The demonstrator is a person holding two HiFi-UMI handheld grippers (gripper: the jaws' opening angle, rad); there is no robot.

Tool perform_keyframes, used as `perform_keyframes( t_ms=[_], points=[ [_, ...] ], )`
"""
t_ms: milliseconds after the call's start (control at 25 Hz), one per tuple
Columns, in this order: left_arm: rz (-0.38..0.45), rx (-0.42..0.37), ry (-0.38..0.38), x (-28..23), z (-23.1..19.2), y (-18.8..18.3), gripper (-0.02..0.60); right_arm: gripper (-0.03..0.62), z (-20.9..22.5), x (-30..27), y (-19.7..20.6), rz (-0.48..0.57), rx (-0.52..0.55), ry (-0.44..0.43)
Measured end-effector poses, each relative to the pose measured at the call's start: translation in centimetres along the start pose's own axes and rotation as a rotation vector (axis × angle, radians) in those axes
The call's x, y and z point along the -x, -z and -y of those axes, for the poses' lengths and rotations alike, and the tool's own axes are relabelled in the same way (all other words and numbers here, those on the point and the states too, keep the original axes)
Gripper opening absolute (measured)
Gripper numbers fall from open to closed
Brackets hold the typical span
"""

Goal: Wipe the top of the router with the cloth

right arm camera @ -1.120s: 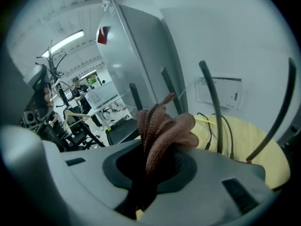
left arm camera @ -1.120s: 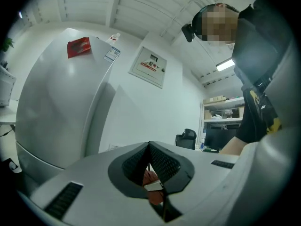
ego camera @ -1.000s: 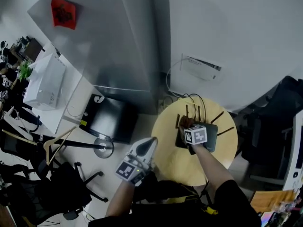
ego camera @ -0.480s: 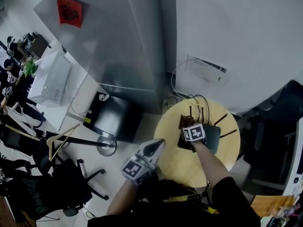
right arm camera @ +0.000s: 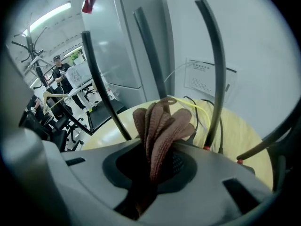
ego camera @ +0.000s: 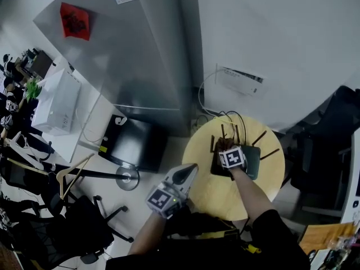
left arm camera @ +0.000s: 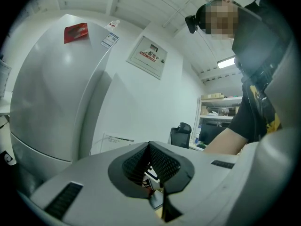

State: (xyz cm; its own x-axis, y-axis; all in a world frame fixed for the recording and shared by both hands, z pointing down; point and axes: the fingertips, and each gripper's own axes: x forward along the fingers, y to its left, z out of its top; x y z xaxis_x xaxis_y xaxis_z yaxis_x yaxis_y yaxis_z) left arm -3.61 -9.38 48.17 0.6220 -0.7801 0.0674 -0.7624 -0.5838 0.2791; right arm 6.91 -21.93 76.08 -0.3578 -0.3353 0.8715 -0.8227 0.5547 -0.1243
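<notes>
The cloth [right arm camera: 160, 126], pinched in the right gripper [right arm camera: 157, 166], has barely been shifted across the router [ego camera: 253, 162] top, so wiping is judged unfinished; the left gripper [left arm camera: 151, 158] is held closed, empty.

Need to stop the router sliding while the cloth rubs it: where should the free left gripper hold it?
Probably the body's left edge, coming in level from the left. The router lies flat on the table, antennas stand along its far edge, and the right gripper holds the cloth over its top; that side is free and nearest the left gripper.
</notes>
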Motion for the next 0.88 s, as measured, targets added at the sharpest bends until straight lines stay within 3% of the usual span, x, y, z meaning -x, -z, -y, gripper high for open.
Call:
perform_keyframes(
  t_ms=[880],
  points=[
    [0.033, 0.015, 0.087, -0.6, 0.9, -1.9, -0.009, 0.071, 6.8, 3.9, 2.6, 0.049, -0.047, 0.127]
  ],
)
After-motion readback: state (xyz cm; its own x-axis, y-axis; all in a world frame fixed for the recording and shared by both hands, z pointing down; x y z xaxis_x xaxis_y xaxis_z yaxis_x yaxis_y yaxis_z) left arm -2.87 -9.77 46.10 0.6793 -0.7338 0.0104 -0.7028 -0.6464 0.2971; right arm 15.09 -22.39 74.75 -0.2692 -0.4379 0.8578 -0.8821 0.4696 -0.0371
